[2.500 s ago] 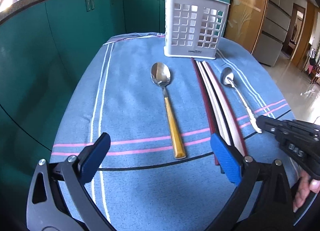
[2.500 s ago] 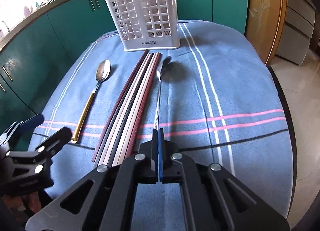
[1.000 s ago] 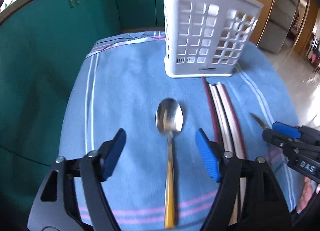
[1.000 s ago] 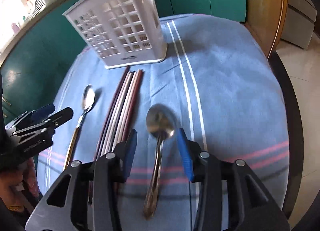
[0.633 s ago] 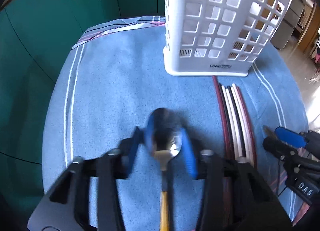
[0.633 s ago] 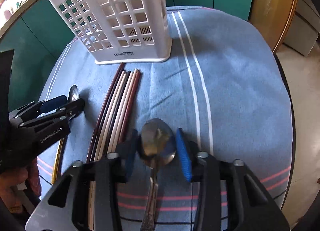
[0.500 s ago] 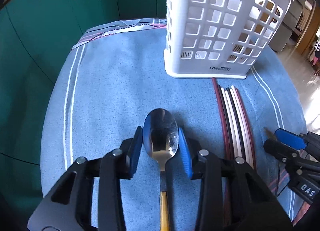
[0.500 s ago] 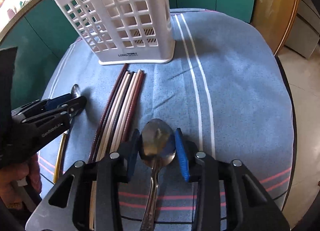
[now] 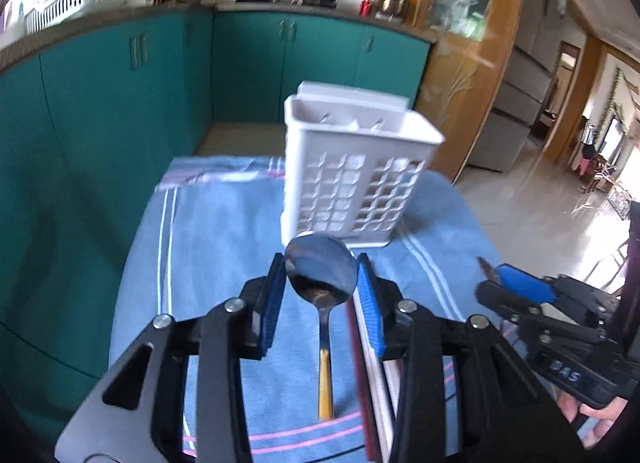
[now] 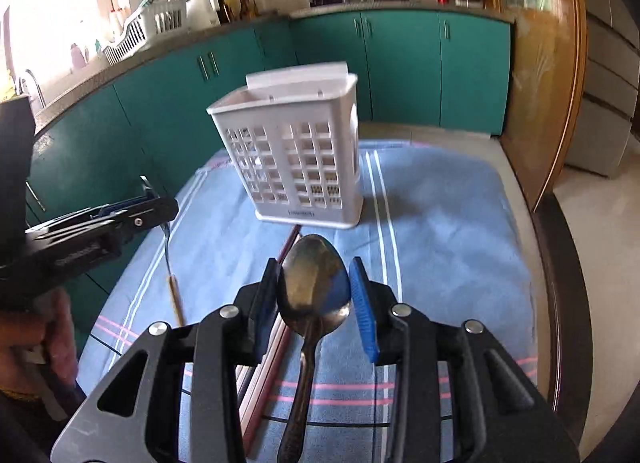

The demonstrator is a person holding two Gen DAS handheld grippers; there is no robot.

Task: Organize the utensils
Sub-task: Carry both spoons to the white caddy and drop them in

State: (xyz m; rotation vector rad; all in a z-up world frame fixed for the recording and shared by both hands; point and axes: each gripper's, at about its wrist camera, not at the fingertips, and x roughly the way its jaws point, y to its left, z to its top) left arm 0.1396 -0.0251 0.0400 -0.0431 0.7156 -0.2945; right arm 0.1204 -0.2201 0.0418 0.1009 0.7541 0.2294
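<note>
Left gripper (image 9: 321,299): I had it clamped on the bowl of the gold-handled spoon (image 9: 321,277), lifted off the cloth, handle hanging back toward me.
Right gripper (image 10: 314,300): mine was closed the same way on the bowl of the all-steel spoon (image 10: 314,289), also raised, handle trailing down.
Caddy (image 9: 352,183): the white slotted holder stood upright at the far end of the cloth, just beyond both spoons, top open.
Chopsticks (image 9: 370,395): the bundle lay flat on the cloth between the two grippers, untouched.
Handling: I judged the spoons light, rigid and slick; pinched across a curved polished bowl, they could pivot or slide. The neck below the bowl looked the steadier hold.
Surface: a blue striped cloth (image 10: 440,223) over the table, soft, likely forgiving of a drop.
Room: teal cabinets (image 10: 400,63) ran behind, pots on the counter, a dish rack (image 10: 148,29) by the bright window.
</note>
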